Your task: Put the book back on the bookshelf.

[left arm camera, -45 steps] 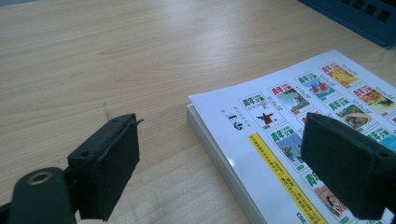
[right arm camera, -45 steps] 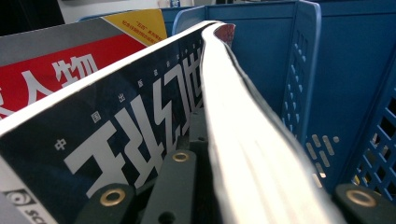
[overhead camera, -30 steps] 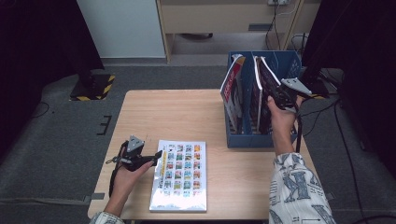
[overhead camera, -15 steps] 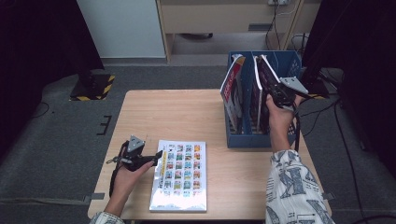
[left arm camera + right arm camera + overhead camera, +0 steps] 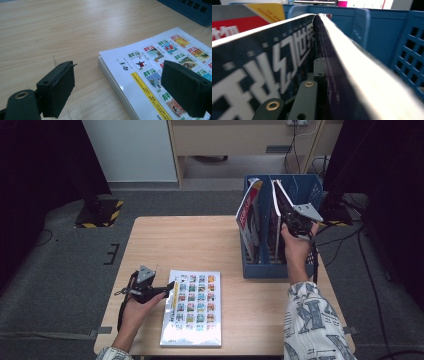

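Observation:
A picture-grid book [image 5: 192, 307] lies flat near the table's front edge. My left gripper [image 5: 169, 289] rests just left of it with its jaws open. In the left gripper view, the book's corner [image 5: 155, 75] lies between the spread pads [image 5: 57, 87], untouched. At the right, a blue file box [image 5: 270, 267] holds upright magazines. My right gripper [image 5: 289, 219] is shut on the top edge of a dark magazine [image 5: 278, 205] standing in the box. In the right gripper view, that dark cover [image 5: 262, 70] is pinched at the jaws.
A red-and-white magazine [image 5: 248, 215] leans in the box's left slot, beside the dark one. The box's blue lattice wall [image 5: 409, 57] is close on the right of the held magazine. Bare wooden tabletop [image 5: 190, 245] spans the middle and back left.
My right gripper and the dark magazine have edged slightly to the left. The left gripper and the book have stayed put.

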`<state>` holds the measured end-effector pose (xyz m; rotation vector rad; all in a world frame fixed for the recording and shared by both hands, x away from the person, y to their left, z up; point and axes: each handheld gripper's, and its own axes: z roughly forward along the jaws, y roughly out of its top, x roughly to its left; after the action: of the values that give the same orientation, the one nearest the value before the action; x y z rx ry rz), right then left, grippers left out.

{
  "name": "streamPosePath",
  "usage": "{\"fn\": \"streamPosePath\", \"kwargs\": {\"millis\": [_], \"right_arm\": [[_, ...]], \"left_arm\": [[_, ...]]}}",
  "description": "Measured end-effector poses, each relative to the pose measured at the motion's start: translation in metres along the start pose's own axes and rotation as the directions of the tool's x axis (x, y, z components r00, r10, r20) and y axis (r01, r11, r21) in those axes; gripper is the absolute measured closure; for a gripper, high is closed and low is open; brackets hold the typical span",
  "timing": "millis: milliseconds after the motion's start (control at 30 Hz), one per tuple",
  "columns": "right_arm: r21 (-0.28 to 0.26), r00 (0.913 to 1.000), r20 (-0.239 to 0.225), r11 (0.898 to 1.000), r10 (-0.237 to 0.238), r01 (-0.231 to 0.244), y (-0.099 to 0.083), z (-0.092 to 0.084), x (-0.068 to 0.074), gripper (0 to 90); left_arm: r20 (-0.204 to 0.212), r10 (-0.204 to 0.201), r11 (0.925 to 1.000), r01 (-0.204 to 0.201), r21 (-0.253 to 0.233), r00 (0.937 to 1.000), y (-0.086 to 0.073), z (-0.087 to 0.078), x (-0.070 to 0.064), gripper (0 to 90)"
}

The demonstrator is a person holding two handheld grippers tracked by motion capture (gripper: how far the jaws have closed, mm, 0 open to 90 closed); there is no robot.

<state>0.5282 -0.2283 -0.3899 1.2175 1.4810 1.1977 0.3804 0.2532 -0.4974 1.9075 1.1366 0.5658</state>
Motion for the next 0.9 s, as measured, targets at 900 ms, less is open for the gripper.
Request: {"fn": "streamPosePath", "kwargs": {"millis": [900], "right_arm": [[0.039,0.9986,-0.040,0.999,0.035,-0.033,-0.0074,-0.0075,0.0087,64.7]], "left_arm": [[-0.003,0.006,1.0000,-0.006,0.002,1.0000,0.0002,-0.0003,-0.0011,11.6]]}}
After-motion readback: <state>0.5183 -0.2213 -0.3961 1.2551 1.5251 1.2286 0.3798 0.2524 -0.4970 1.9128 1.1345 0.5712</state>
